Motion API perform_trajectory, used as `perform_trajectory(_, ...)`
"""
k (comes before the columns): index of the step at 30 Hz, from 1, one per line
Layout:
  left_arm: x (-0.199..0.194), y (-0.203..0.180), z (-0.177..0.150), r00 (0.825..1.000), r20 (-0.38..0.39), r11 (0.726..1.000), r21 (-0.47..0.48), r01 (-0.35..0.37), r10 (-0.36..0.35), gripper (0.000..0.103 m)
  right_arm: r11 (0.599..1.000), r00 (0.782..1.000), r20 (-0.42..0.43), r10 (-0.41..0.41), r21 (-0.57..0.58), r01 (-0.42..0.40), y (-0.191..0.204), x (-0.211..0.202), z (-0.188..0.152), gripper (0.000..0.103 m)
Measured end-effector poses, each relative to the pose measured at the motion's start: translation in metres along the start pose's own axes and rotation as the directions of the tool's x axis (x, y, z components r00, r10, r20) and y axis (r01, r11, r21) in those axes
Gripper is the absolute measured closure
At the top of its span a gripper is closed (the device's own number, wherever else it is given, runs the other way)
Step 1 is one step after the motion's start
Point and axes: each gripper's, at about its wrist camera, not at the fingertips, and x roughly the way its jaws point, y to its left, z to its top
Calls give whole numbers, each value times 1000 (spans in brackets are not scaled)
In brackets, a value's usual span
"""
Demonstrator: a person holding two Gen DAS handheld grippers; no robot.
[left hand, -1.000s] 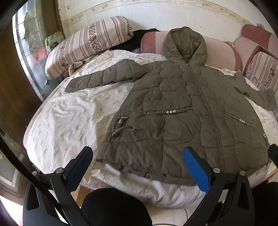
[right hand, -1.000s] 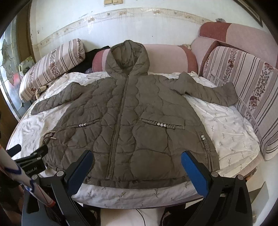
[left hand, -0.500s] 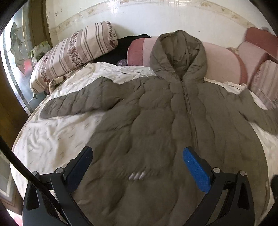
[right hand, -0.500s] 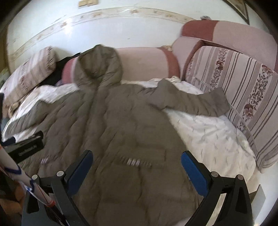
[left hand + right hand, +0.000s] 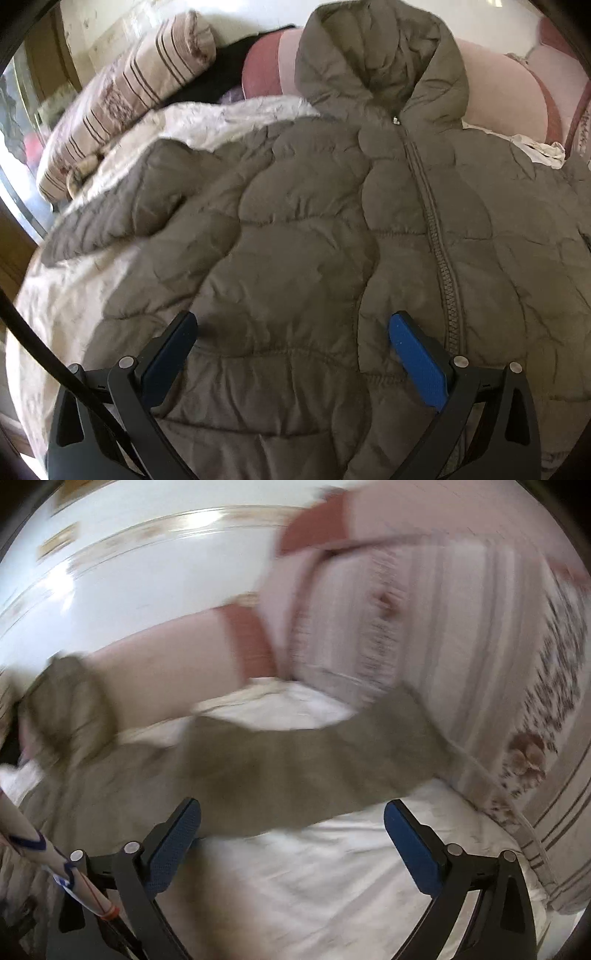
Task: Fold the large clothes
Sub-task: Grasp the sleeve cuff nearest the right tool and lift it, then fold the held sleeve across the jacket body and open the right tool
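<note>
- My left tongs (image 5: 291,354) are spread wide with nothing between the pads, low above the chest of the olive quilted coat (image 5: 314,229), just left of its zipper (image 5: 439,254).
- The coat lies front-up and zipped on the bed (image 5: 62,295), hood (image 5: 380,59) propped against the pink bolster (image 5: 498,96) at the head end.
- On my left side, one sleeve (image 5: 122,214) runs out toward the bed's edge; beyond it I see white sheet, then the rim of the bed dropping off at the frame's left.
- My right tongs (image 5: 291,834) are also spread apart and empty, over bare sheet (image 5: 314,878) just in front of the other sleeve (image 5: 314,760); this view is heavily motion-blurred.
- That sleeve reaches out across the sheet to the striped floral cushion (image 5: 480,664), and its cuff end looks to touch or nearly touch the cushion; I cannot tell which through the blur.
- Open room on the right is the strip of sheet between sleeve and my tongs; the cushion walls it in at the far right.
- A striped pillow (image 5: 129,99) sits at the upper left corner of the bed, with something dark (image 5: 221,77) between it and the bolster.
- A pale wall with a decorative band (image 5: 147,531) rises behind the bed.
- A white rod with blue markings (image 5: 55,867) crosses the lower left of my right view.
</note>
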Motion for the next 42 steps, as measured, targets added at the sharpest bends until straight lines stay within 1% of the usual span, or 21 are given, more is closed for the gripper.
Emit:
perform_trajectory(2, 1, -4, 0, 1000, 9, 1000, 18, -7, 7, 0, 995, 999, -37, -33, 97, 37, -39, 21, 7, 8)
perform_trajectory(3, 1, -6, 0, 1000, 14, 1000, 29, -13, 12, 0, 991, 998, -44, -40, 129, 46, -52, 24, 8, 13)
perform_trajectory(4, 0, -8, -1, 1000, 19, 999, 40, -17, 16, 0, 982, 997, -54, -50, 177, 58, -69, 32, 11, 23)
perform_trajectory(5, -1, -9, -2, 1000, 24, 999, 47, -19, 18, 0, 969, 997, -61, -55, 238, 68, -88, 41, 13, 27)
perform_trajectory(7, -1, -10, -3, 999, 27, 999, 51, -20, 19, 0, 947, 995, -75, -68, 308, 88, -110, 55, 16, 34)
perform_trajectory(9, 0, -8, -2, 1000, 23, 999, 46, -13, 12, 0, 932, 992, -98, -84, 343, 113, -124, 71, 18, 39)
perform_trajectory(11, 0, -6, -2, 1000, 16, 999, 39, -3, 2, 0, 930, 991, -100, -88, 347, 117, -129, 82, 19, 40)
perform_trajectory(14, 0, -7, -2, 1000, 14, 999, 39, -3, 2, 0, 934, 984, -130, -120, 322, 157, -132, 96, 20, 43)
perform_trajectory(19, 1, -7, -2, 1000, 13, 999, 42, -3, 2, 0, 934, 990, -119, -70, 341, 107, -137, 117, 21, 80)
perform_trajectory(21, 1, -8, -2, 1000, 14, 999, 43, -5, 4, 0, 937, 995, -80, -58, 339, 82, -134, 112, 26, 86)
perform_trajectory(23, 1, -8, -3, 1000, 15, 999, 47, -9, 9, 0, 949, 998, -37, -57, 308, 66, -119, 98, 37, 87)
perform_trajectory(26, 0, -8, -3, 1000, 18, 999, 47, -9, 8, 0, 958, 999, 47, -26, 286, 12, -96, 62, 55, 88)
perform_trajectory(28, -1, -7, -3, 1000, 18, 999, 40, -4, 3, 0, 967, 995, 102, -1, 255, -25, -73, 32, 69, 88)
perform_trajectory(30, -4, -4, -2, 1000, 16, 1000, 27, 3, -4, 0, 970, 988, 150, 47, 229, -81, -49, 3, 79, 88)
perform_trajectory(32, -8, 1, 0, 1000, 17, 1000, 11, 11, -11, 0, 969, 975, 191, 114, 195, -151, -19, -26, 87, 88)
perform_trajectory(33, -10, 3, 1, 1000, 22, 1000, 4, 9, -9, 0, 963, 961, 214, 173, 167, -210, 0, -45, 89, 88)
perform_trajectory(35, -16, 11, 4, 999, 36, 1000, -16, 6, -5, 0, 950, 937, 237, 256, 121, -290, 32, -67, 90, 88)
perform_trajectory(37, -24, 23, 8, 998, 56, 999, -46, 4, -1, 0, 910, 893, 233, 385, 69, -410, 73, -89, 85, 88)
perform_trajectory(38, -28, 28, 9, 998, 66, 998, -57, 1, 3, 0, 880, 864, 217, 454, 41, -473, 97, -98, 80, 88)
perform_trajectory(41, -38, 49, 14, 994, 102, 994, -105, -30, 41, 0, 808, 796, 148, 587, -45, -588, 164, -109, 59, 88)
perform_trajectory(42, -39, 56, 15, 992, 111, 991, -124, -44, 58, 0, 787, 777, 124, 617, -71, -613, 184, -114, 50, 88)
